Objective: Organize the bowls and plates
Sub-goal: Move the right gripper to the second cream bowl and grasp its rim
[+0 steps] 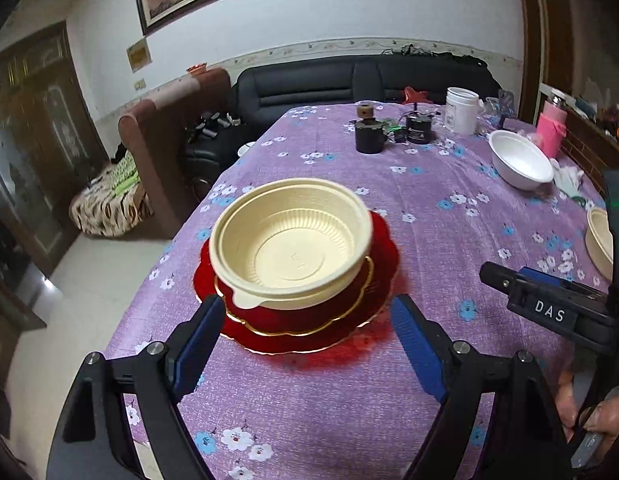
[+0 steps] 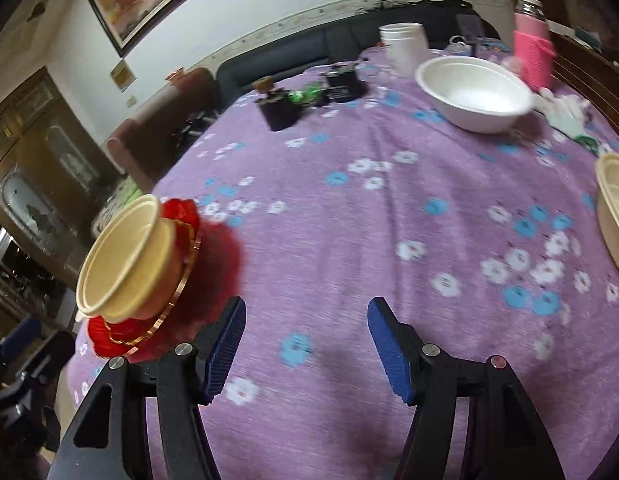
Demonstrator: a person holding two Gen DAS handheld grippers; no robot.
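A cream plastic bowl (image 1: 289,244) rests on a stack of red gold-rimmed plates (image 1: 309,320) near the table's left edge. My left gripper (image 1: 305,320) stands open just short of the plates, its blue pads apart and touching nothing. In the right wrist view the same cream bowl (image 2: 125,256) and red plates (image 2: 121,336) lie far left. My right gripper (image 2: 305,328) is open over bare cloth with nothing between its fingers. A white bowl (image 2: 473,96) sits at the back right. A second cream bowl (image 2: 613,216) shows at the right edge.
The table wears a purple flowered cloth (image 2: 349,220). At its far end stand a white jar (image 2: 405,48), a pink-sleeved bottle (image 2: 533,48) and dark small containers (image 2: 277,108). A sofa (image 1: 349,80) and an armchair (image 1: 161,152) stand beyond. The right-hand tool (image 1: 549,308) shows in the left wrist view.
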